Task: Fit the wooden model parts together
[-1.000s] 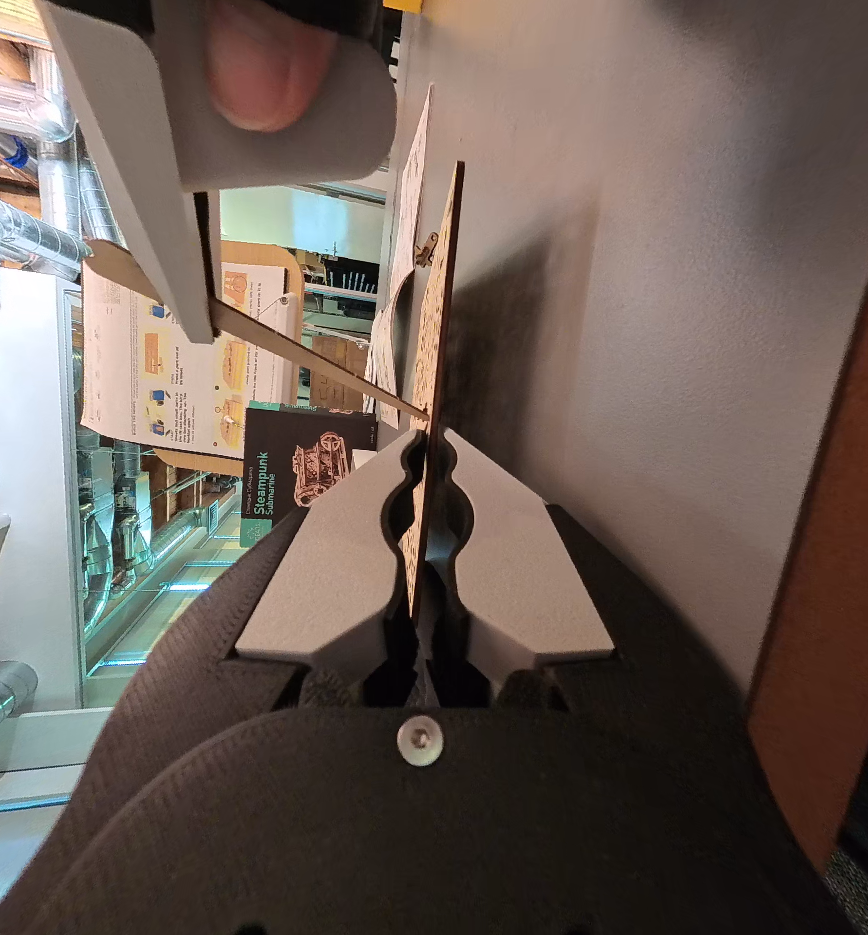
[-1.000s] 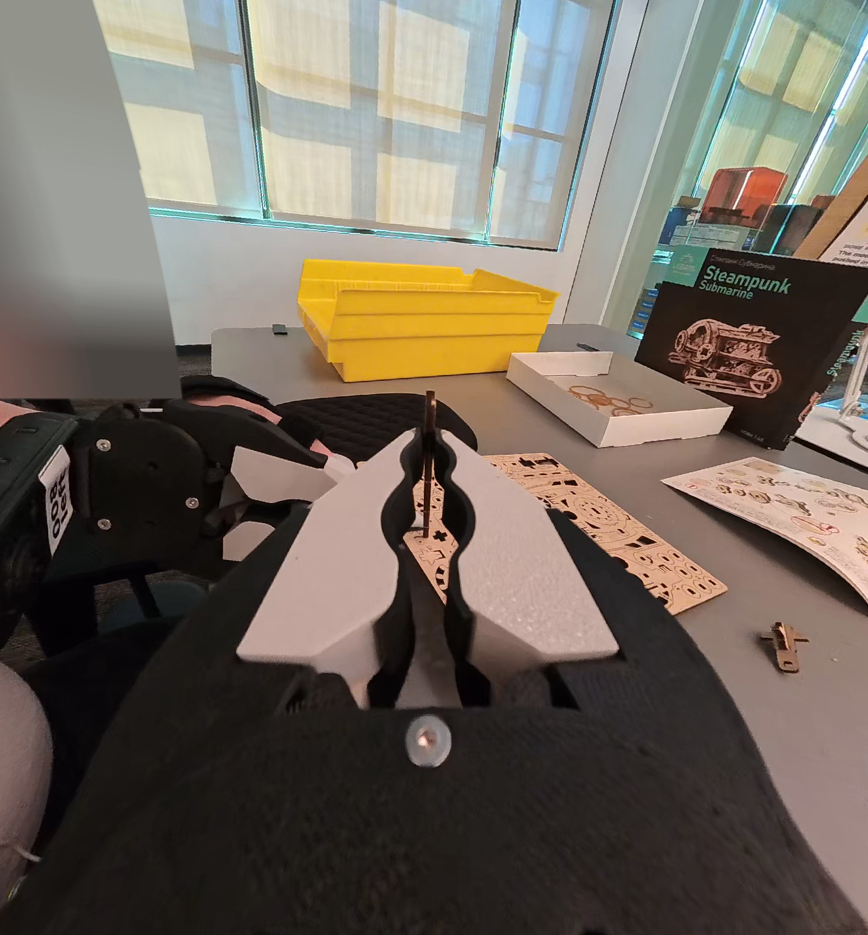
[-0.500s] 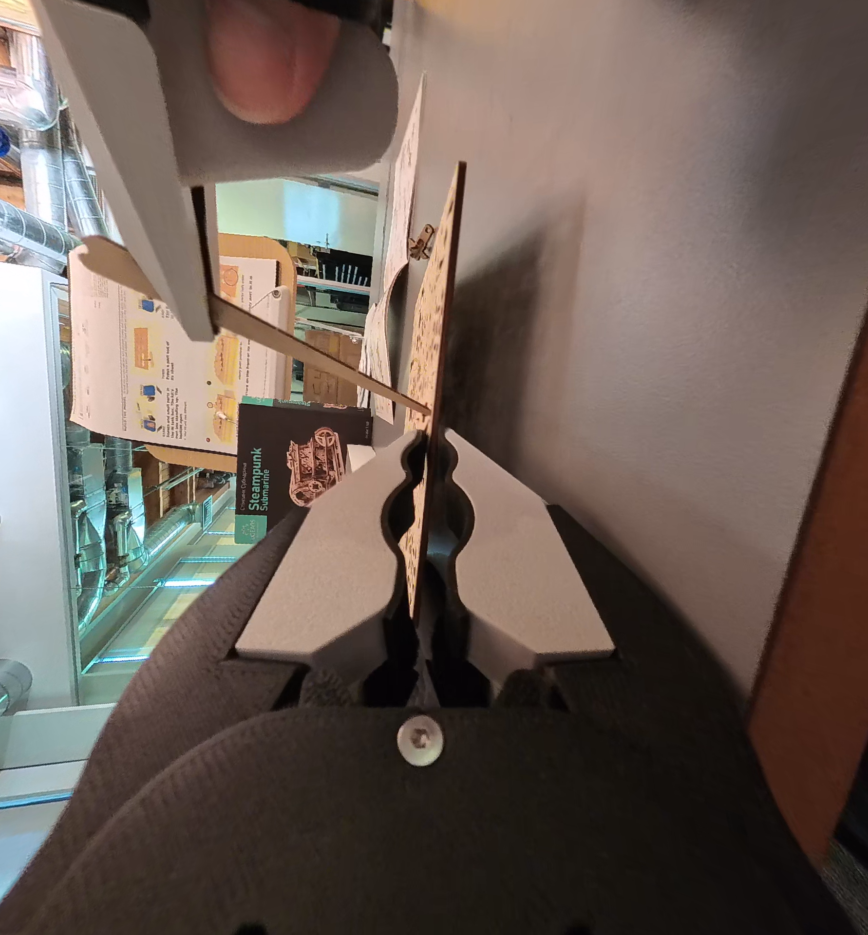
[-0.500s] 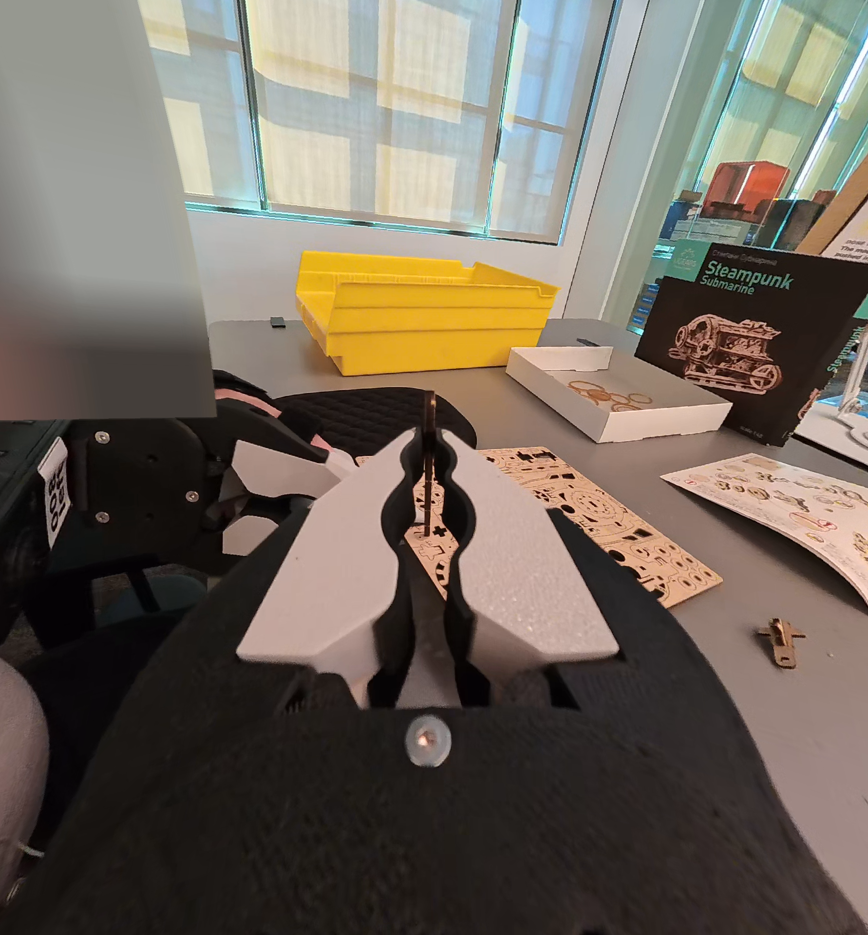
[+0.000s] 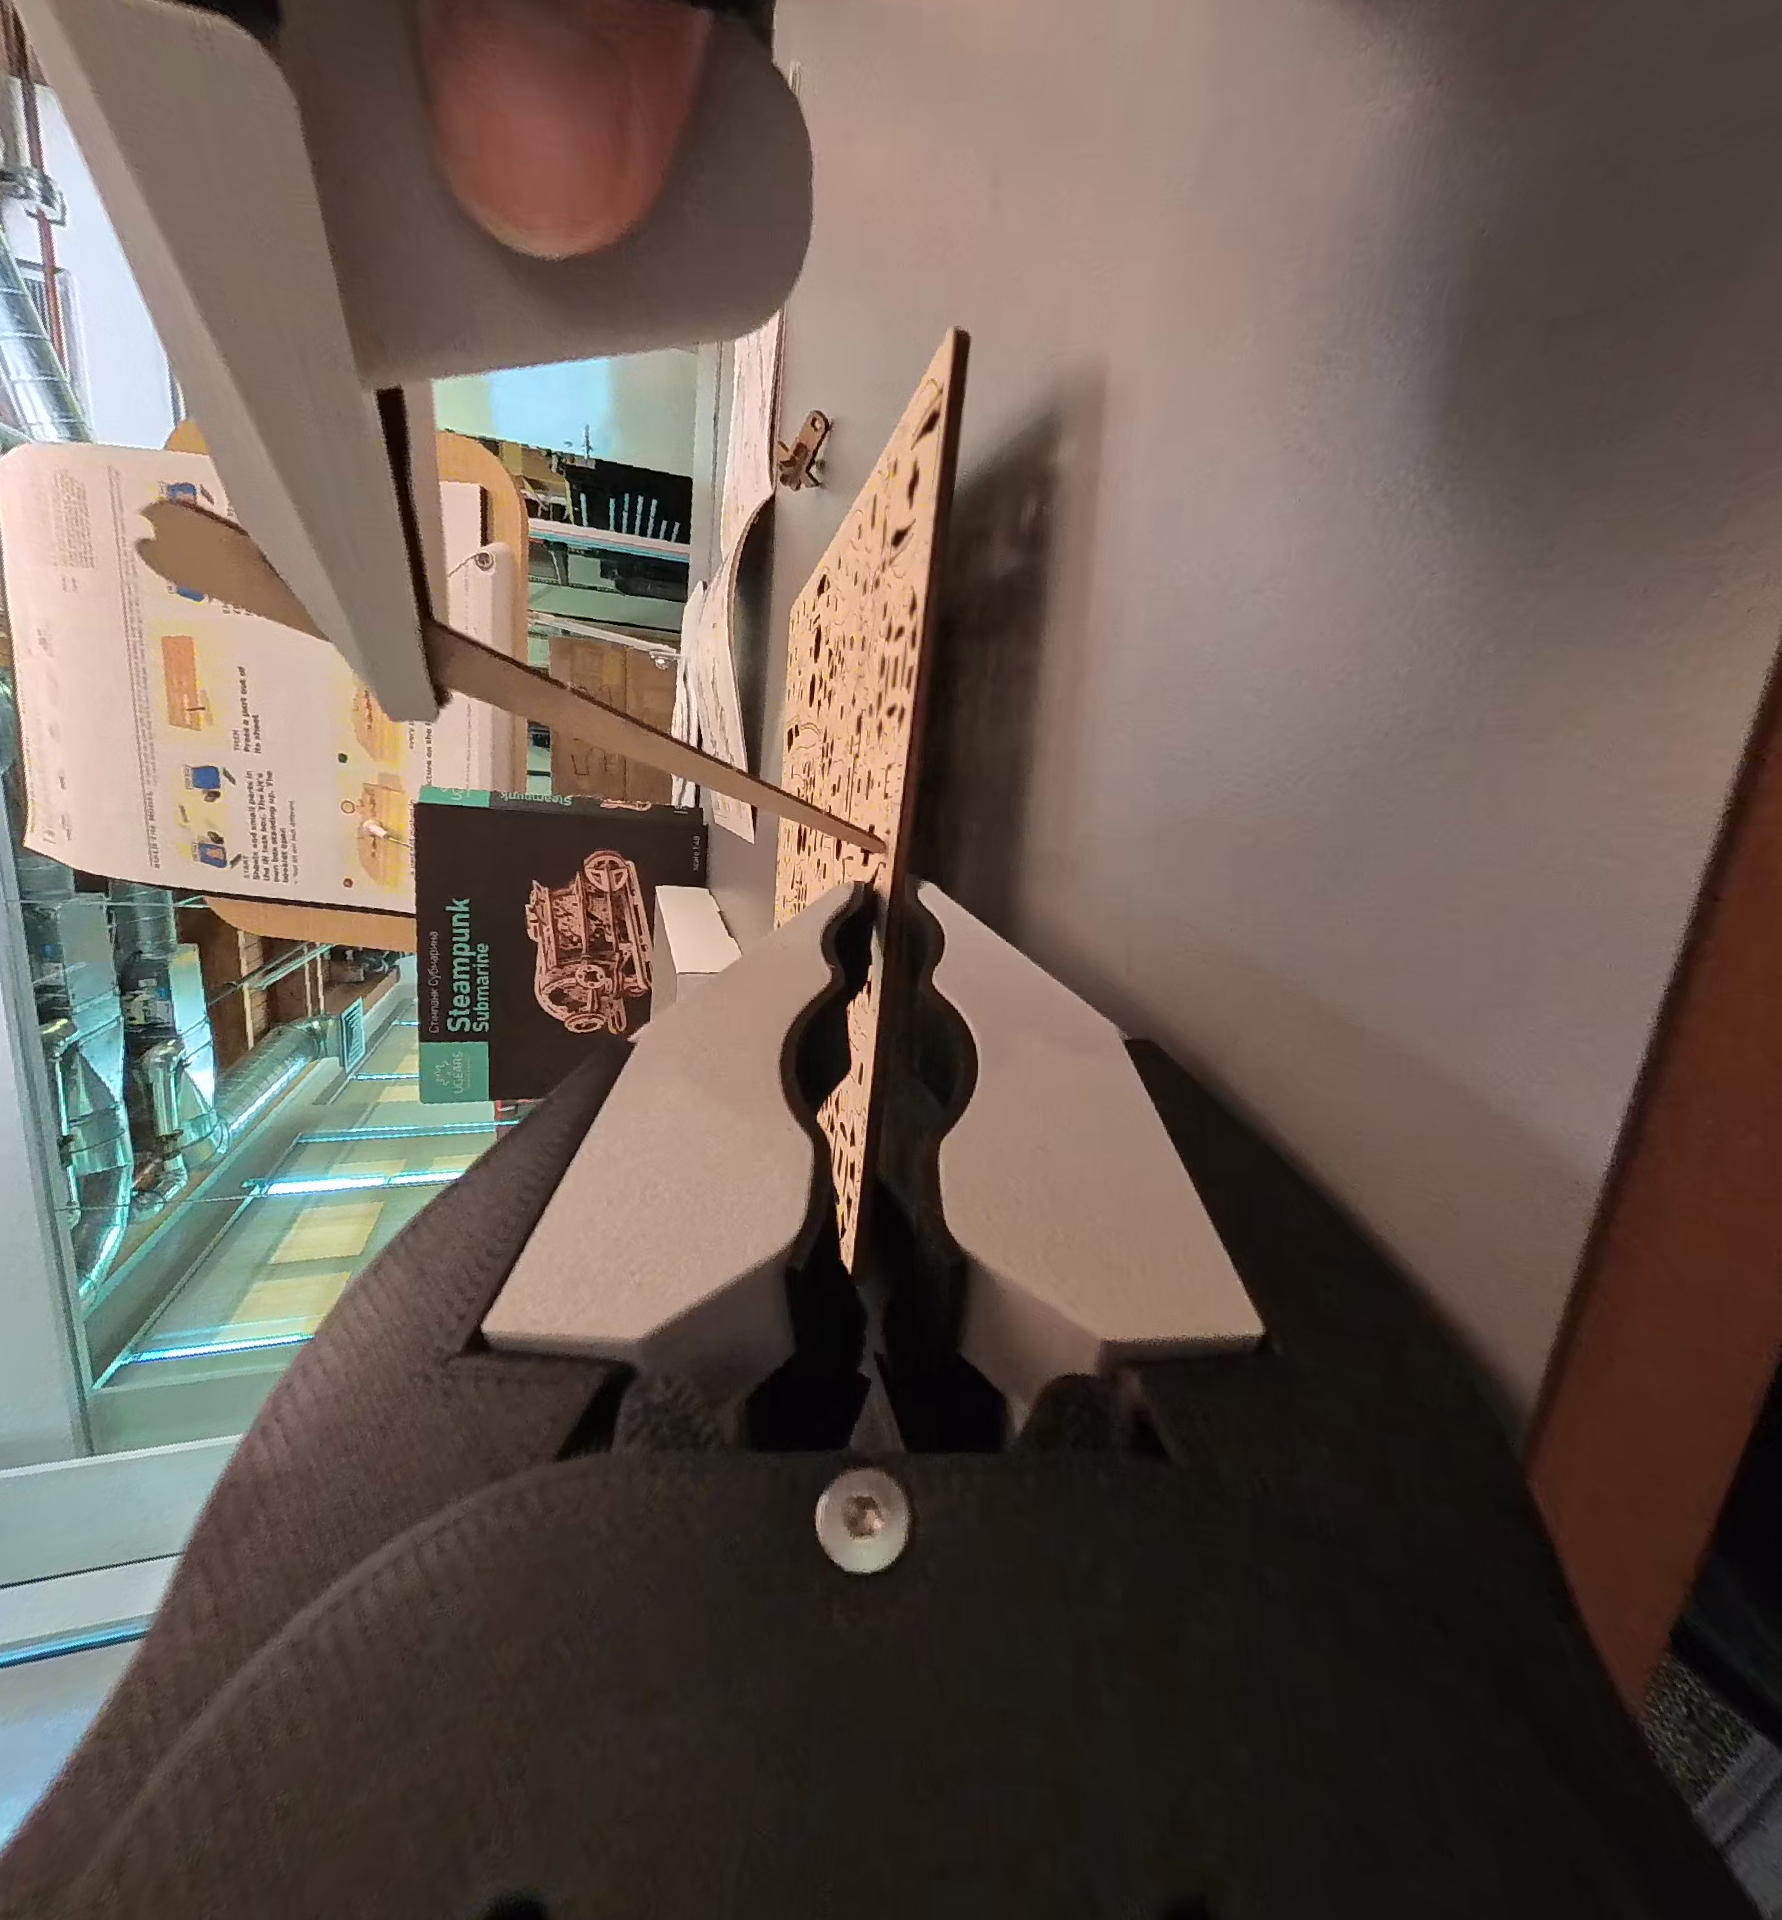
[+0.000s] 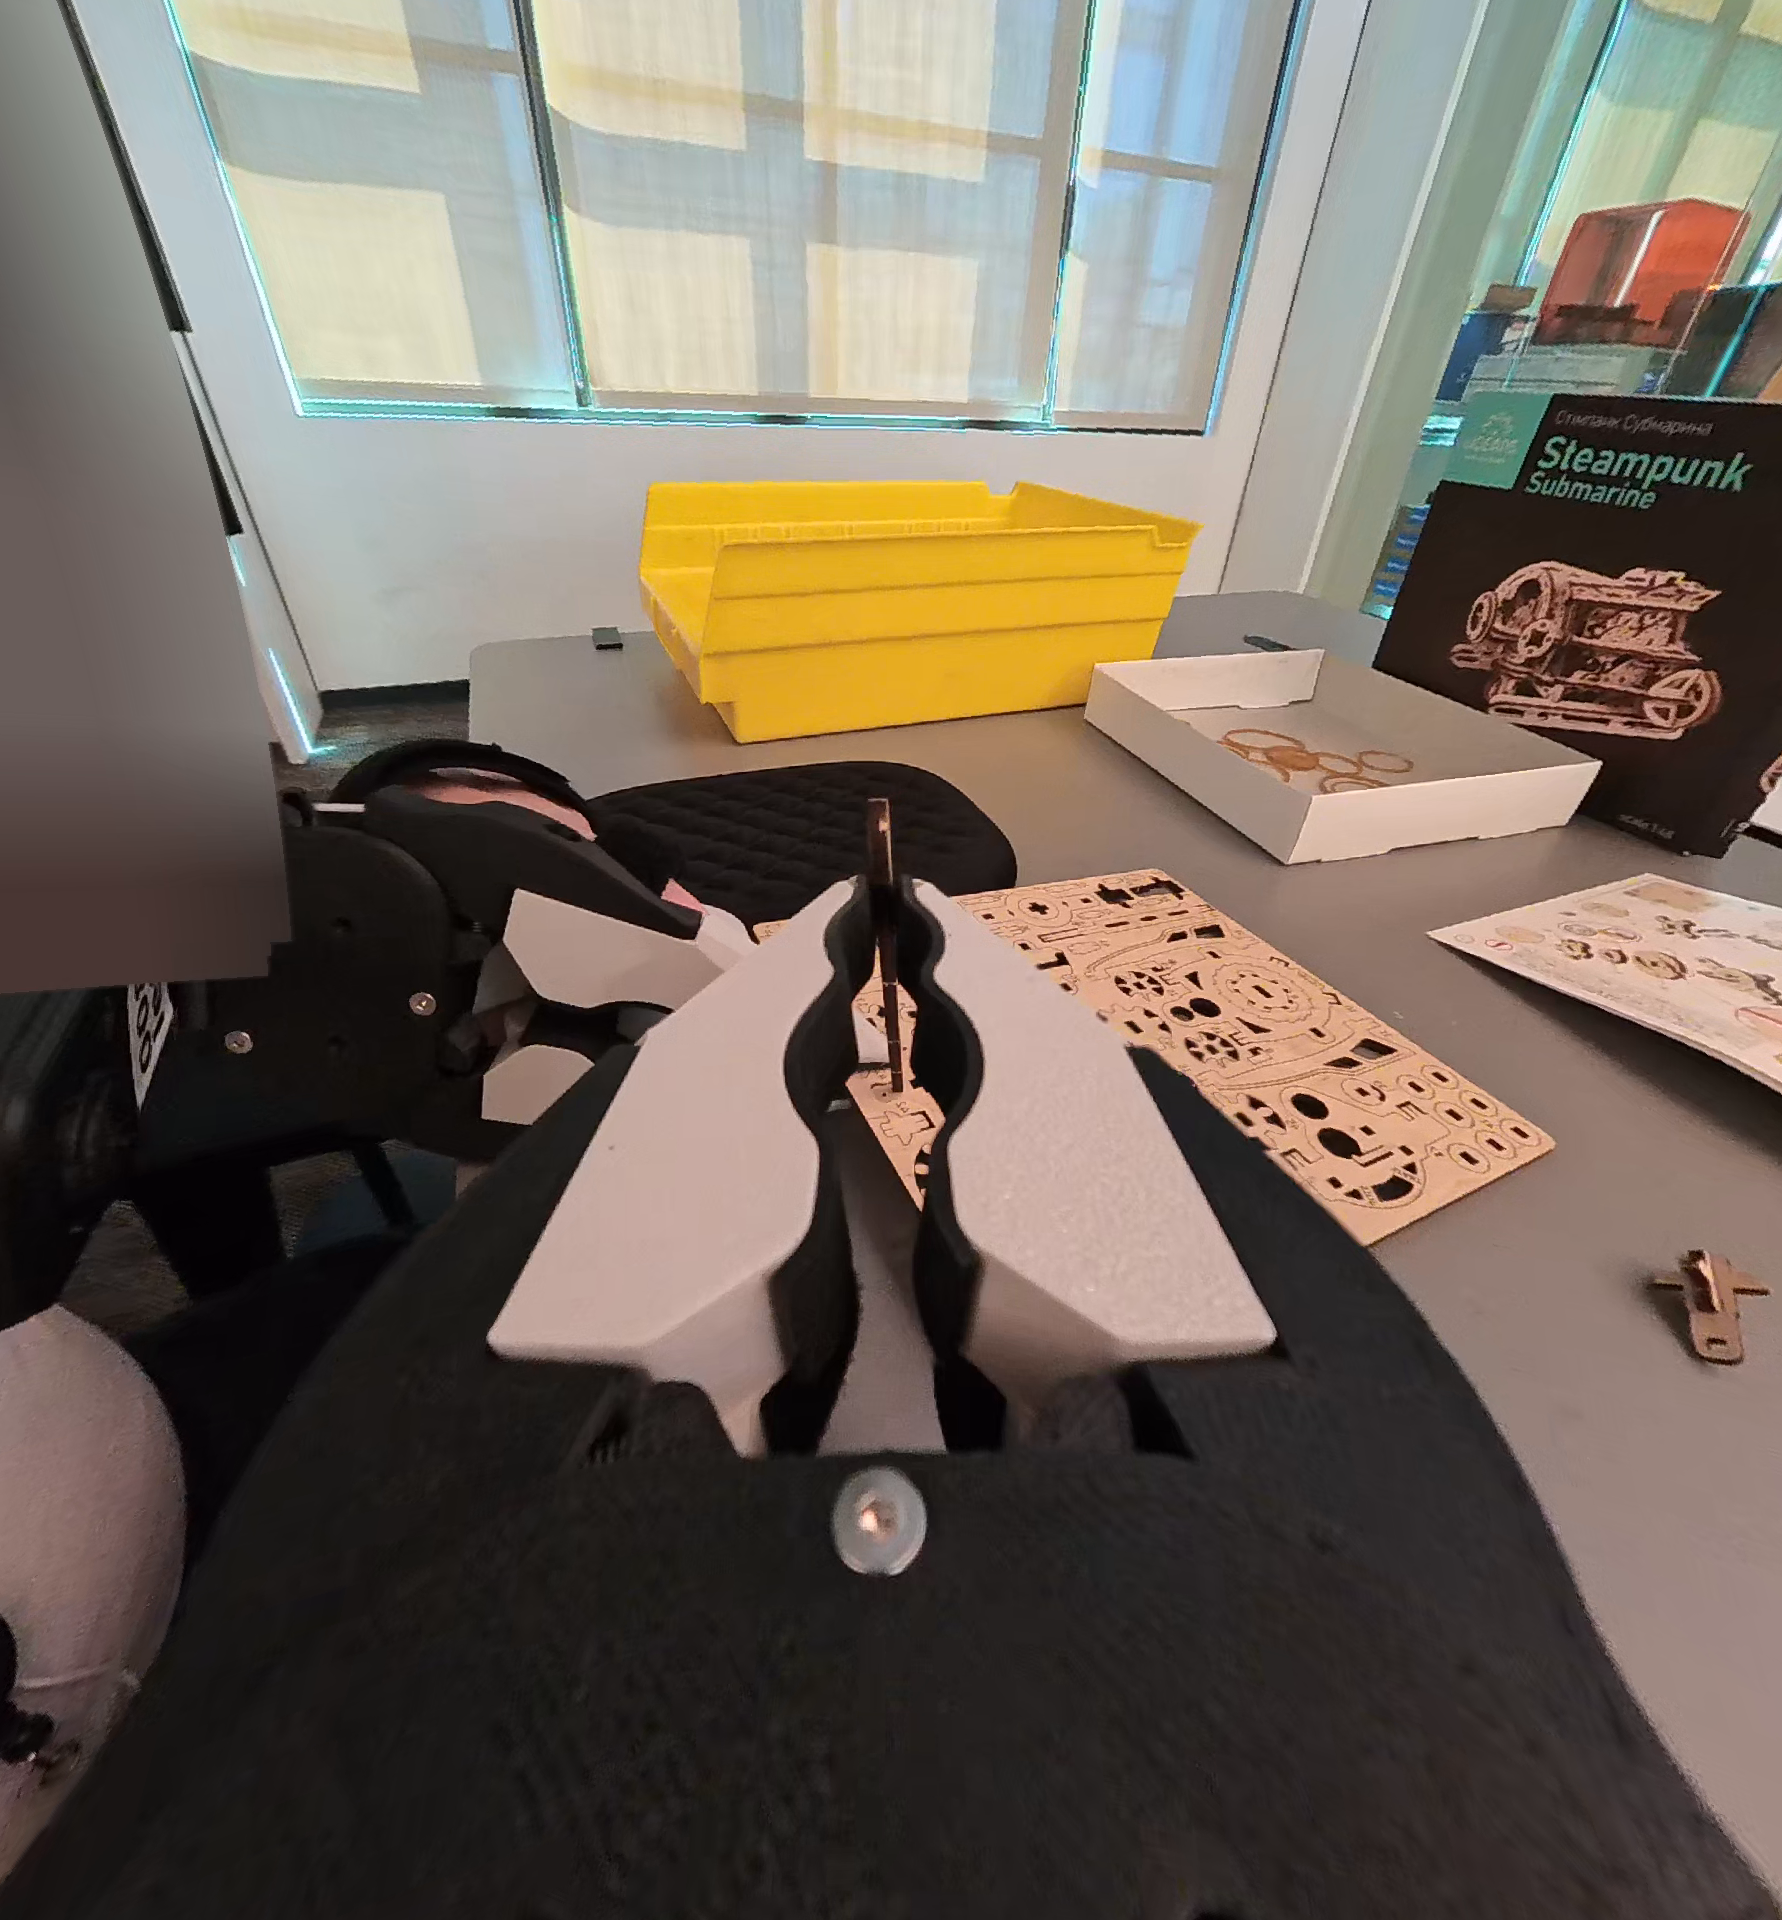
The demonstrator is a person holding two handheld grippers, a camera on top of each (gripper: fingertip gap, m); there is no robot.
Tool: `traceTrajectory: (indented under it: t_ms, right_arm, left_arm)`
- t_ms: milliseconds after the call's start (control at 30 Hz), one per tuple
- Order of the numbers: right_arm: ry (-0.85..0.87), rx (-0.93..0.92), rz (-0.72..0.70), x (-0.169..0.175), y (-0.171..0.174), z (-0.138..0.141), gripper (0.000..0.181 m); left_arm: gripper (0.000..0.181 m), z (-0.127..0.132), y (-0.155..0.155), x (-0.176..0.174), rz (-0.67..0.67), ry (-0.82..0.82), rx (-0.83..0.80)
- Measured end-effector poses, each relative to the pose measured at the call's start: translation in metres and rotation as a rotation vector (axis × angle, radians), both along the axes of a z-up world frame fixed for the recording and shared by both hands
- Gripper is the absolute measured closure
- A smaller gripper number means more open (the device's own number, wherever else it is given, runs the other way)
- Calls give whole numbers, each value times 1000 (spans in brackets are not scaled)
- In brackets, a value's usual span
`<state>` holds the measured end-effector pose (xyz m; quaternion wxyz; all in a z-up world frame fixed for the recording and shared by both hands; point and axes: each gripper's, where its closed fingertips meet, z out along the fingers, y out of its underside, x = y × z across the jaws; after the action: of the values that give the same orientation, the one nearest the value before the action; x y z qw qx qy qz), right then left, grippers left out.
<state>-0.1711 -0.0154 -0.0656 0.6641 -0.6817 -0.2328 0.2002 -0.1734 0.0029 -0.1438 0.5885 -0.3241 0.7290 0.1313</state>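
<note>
Wooden model parts are in both of your grips. Your left gripper (image 5: 882,914) has its jaws clamped on the edge of the laser-cut wooden sheet (image 5: 866,665), holding it down near the desk (image 5: 1386,520); the right wrist view shows most of that sheet lying flat. Your right gripper (image 6: 882,904) has its jaws pinched on a thin wooden strip (image 6: 885,935), seen edge-on there. From the left wrist view the strip (image 5: 658,748) runs slantwise from the right gripper's fingers (image 5: 274,436) down to the sheet, its tip touching the face just above the left jaws. Whether the tip sits in a slot or only rests on the surface is not clear.

My reading: you are early in the job. The strip looks like it is being worked against the sheet, not yet joined to another part. One small assembled piece (image 6: 1708,1288) lies loose on the desk to the right, near the instruction leaflet (image 6: 1676,977). Farther back stand the white tray (image 6: 1230,790) with a few cut rings, the yellow bin (image 6: 897,623) and the dark kit box (image 6: 1614,644). Most of the sheet's parts appear still in place, so nearly all the fitting is left.
</note>
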Motion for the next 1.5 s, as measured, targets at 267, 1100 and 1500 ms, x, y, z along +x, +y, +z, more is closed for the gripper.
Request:
traceTrajectory:
  t_ms: [267, 1100, 1500]
  right_arm:
    - [-20, -18, 6, -3, 2, -4, 178]
    - [-24, -52, 41, -7, 3, -9, 178]
    - [-45, -24, 44, -10, 0, -7, 177]
  left_arm:
    - [178, -4, 1, -1, 11, 27, -27]
    - [178, -7, 3, -2, 35, 44, -73]
    - [178, -6, 4, -1, 25, 38, -47]
